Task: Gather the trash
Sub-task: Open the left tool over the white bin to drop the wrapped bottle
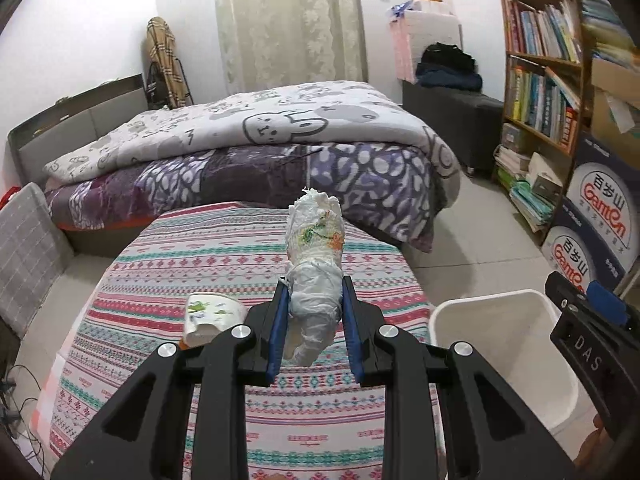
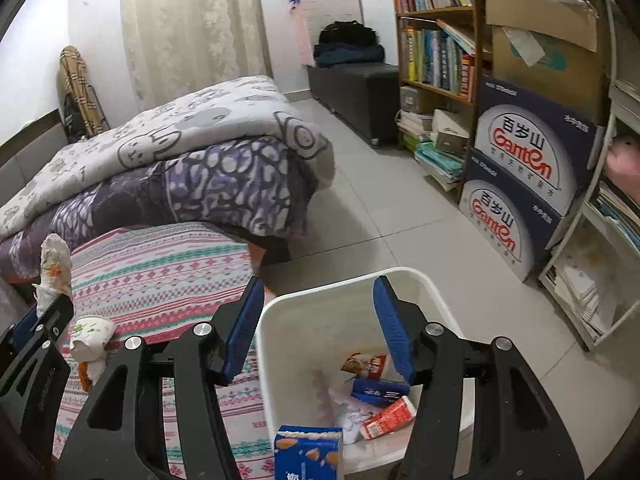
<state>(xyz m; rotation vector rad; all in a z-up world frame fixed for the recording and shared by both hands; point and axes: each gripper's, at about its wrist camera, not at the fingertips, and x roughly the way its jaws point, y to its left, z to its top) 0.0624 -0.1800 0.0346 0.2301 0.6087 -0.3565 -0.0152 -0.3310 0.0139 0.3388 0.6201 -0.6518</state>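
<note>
Partly done: several cartons (image 2: 386, 416) already in the white bin (image 2: 280, 320), crumpled paper cup (image 1: 314, 272) pinched in the left gripper (image 1: 313, 312), right gripper (image 2: 318, 332) parted and empty, second cup (image 1: 212, 316) left on the striped cloth (image 1: 160, 264).

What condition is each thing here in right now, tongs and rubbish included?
Left tongs: shut on the crumpled paper wad, lifted above the table.
Crumpled paper wad: squeezed, standing upright between the pads.
Right tongs: open, empty, over the bin.
White bin: uncovered, partly filled with cartons and wrappers.
Crushed paper cup: on its side on the striped tablecloth.
</note>
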